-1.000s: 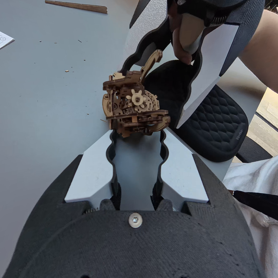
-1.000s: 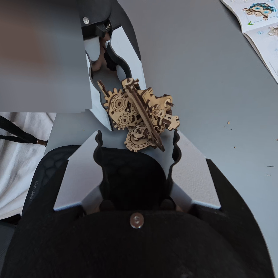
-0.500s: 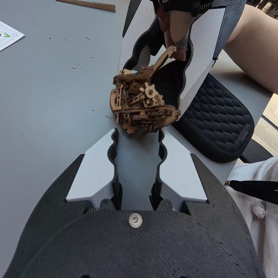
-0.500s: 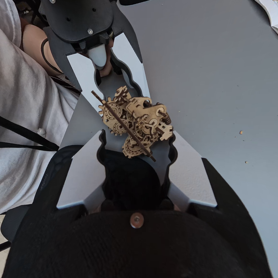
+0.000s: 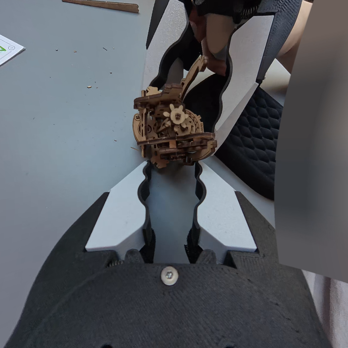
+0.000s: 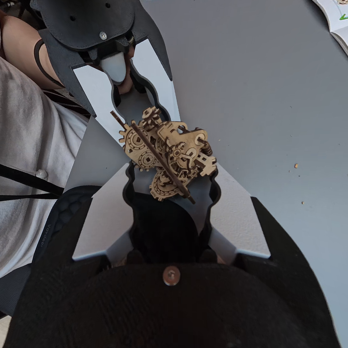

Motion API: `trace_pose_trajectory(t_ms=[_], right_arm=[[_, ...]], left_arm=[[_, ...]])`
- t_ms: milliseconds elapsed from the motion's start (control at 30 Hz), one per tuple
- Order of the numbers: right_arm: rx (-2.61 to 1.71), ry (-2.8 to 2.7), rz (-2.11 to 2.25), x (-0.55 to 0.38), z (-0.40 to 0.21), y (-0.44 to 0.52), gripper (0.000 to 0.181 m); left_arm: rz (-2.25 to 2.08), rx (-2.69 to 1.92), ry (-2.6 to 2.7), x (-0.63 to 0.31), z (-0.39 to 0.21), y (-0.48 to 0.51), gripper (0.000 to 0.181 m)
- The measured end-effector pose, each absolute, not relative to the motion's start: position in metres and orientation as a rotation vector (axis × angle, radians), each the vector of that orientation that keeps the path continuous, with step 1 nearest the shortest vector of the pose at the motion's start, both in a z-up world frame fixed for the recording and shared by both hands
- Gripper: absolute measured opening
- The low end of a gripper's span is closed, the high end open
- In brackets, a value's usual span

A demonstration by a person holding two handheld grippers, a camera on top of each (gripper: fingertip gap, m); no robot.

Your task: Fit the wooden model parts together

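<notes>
**Wooden model held between two grippers above the bench**

A wooden model (image 5: 170, 131) of gears and plates was seen between the two grippers, above the grey bench (image 5: 56, 131). The left gripper (image 5: 172, 165) was partly closed, its fingertips at the model's lower edge; whether the model was truly clamped there could not be told. The right gripper (image 6: 172, 172) was spread wider, its two fingertips touching the model on opposite sides. A thin dark wooden strip (image 6: 162, 162) ran diagonally across the gears. A black padded cushion (image 5: 254, 150) lay at the bench's edge below the model. A wooden stick (image 5: 101, 5) and a printed sheet (image 5: 7, 50) lay well apart.
</notes>
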State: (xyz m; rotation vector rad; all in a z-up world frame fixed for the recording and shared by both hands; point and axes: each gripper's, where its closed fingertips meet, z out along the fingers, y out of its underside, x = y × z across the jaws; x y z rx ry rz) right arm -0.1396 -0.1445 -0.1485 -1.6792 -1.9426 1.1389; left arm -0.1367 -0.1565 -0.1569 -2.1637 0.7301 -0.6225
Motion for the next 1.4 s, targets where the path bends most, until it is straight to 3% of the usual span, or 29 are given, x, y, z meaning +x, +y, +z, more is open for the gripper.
trace_pose_trajectory(t_ms=[300,567,967,1400], right_arm=[[-1.693,-1.954,1.158,-0.1391,-0.1499,-0.1458,0.077],[-1.705,-1.956,1.195,-0.1388,-0.1486,-0.1488,0.079],[-1.760,-1.939,1.229,-0.1401,-0.1495,-0.1491,0.076],[-1.750,-1.942,1.208,-0.1401,-0.1497,-0.1491,0.075]], left_arm=[[-0.696,-2.139,0.775,-0.1308,-0.1539,-0.1610,0.064],[-0.724,-2.150,0.721,-0.1342,-0.1528,-0.1572,0.049],[-0.681,-2.148,0.746,-0.1314,-0.1542,-0.1574,0.058],[-0.639,-2.152,0.748,-0.1321,-0.1557,-0.1543,0.054]])
